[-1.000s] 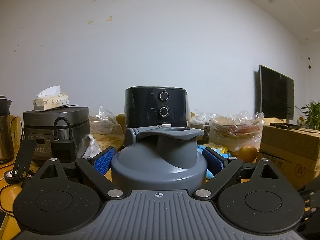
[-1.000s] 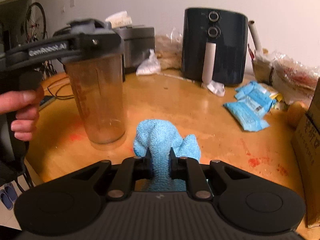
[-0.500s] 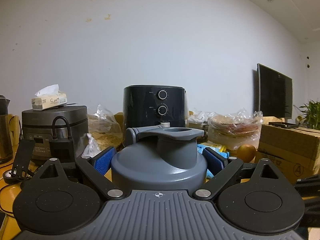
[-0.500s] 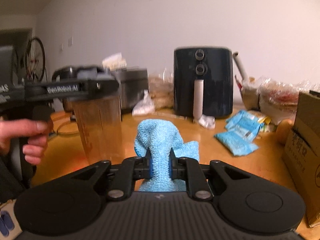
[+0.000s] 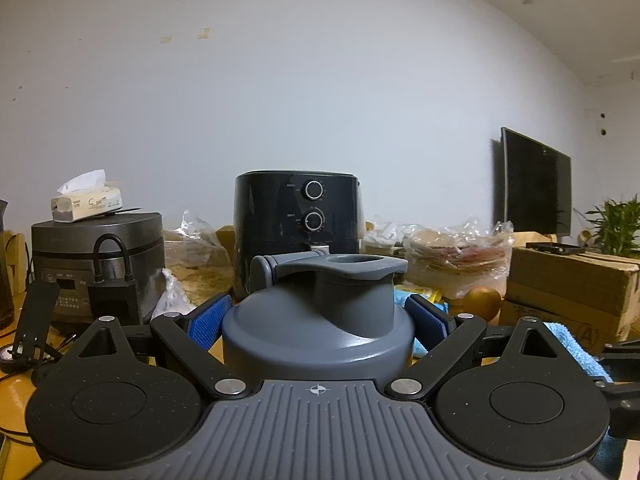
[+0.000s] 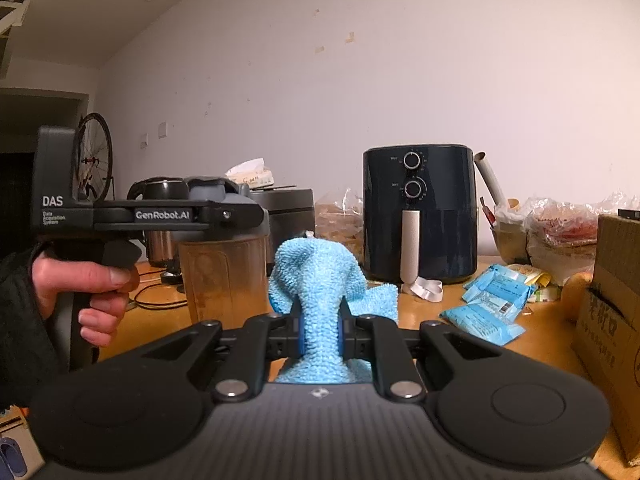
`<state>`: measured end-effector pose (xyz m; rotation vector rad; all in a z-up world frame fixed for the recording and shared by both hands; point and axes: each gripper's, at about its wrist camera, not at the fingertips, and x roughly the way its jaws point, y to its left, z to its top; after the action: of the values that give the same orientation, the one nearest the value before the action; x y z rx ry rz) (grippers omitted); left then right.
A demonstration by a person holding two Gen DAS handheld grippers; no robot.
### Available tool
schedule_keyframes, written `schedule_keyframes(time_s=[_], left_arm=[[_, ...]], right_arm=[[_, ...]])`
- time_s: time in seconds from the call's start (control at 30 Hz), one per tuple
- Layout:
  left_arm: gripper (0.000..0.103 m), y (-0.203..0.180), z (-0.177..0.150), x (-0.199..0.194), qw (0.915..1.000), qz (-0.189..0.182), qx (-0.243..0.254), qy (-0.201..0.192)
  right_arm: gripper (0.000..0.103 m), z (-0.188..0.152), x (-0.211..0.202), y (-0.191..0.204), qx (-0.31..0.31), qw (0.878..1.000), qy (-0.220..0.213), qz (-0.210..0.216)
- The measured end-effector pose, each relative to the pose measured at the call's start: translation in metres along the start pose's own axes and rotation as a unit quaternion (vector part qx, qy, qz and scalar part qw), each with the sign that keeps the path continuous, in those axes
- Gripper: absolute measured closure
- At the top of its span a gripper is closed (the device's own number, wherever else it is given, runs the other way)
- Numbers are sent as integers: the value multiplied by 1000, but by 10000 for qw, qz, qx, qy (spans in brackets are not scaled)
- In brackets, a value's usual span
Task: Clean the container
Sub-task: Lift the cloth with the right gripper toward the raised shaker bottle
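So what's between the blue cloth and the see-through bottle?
Nothing. In the right wrist view the blue cloth, pinched in the right tool, sits just right of the bottle with only bare table showing in the narrow gap.

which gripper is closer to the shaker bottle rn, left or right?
Left. The left gripper has its fingers clamped on the shaker bottle at its grey lid. The right gripper is beside the bottle, apart from it, holding the blue cloth.

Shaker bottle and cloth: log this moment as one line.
left gripper: shut on shaker bottle, lid on | right gripper: shut on blue cloth | cloth beside bottle, contact unclear | wiping not started
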<state>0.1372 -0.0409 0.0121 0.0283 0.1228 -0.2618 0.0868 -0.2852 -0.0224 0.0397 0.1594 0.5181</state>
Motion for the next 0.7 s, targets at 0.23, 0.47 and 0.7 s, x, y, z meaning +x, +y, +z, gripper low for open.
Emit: schedule_keyframes(time_s=[0.23, 0.47, 0.7], left_arm=[[8, 4, -1, 1, 9998, -196, 24, -36], [8, 10, -3, 2, 9989, -470, 61, -65], [8, 21, -3, 5, 9961, -878, 101, -50]], right_arm=[[96, -3, -2, 0, 0, 10000, 3, 58], [96, -3, -2, 0, -32, 9999, 21, 160], [96, -4, -1, 1, -43, 9997, 22, 235]])
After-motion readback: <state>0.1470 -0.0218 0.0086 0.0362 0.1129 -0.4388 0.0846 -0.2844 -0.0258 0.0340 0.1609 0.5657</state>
